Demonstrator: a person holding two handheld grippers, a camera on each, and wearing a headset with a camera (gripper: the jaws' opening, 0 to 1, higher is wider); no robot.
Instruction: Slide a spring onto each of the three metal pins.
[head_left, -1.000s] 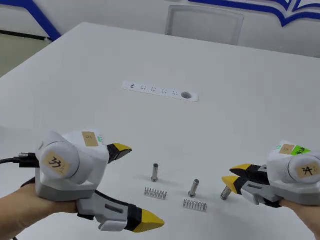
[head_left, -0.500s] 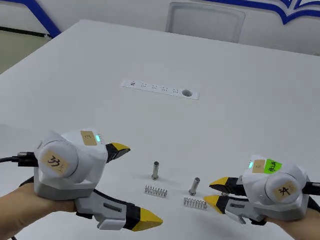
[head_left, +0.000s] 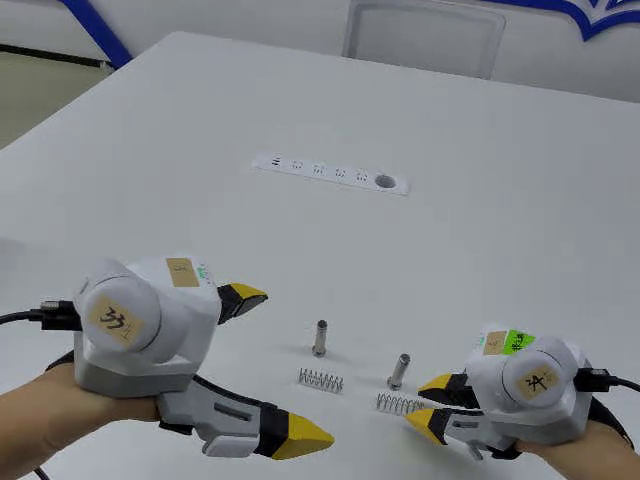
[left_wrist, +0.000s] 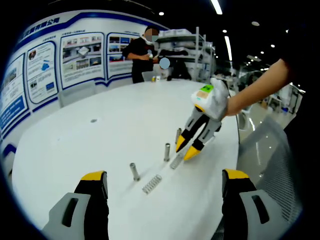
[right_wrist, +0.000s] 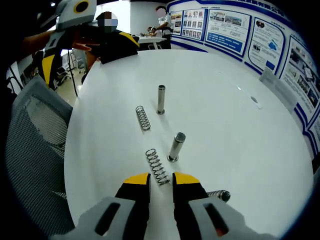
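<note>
Right gripper (right_wrist: 161, 180) low over table (head_left: 450, 200), fingers narrowly apart, framing near spring (right_wrist: 156, 166) at its end, likely for pickup. Near pin (head_left: 399, 370) and far pin (head_left: 320, 337) stand bare just beyond. Left gripper (head_left: 288, 365) hovers aside, fingers wide apart, probably waiting.

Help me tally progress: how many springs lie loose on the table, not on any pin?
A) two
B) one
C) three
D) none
A: the far spring lies flat beside the far pin, and the near spring lies flat beside the near pin, with its end at the tips of the right gripper.
</note>
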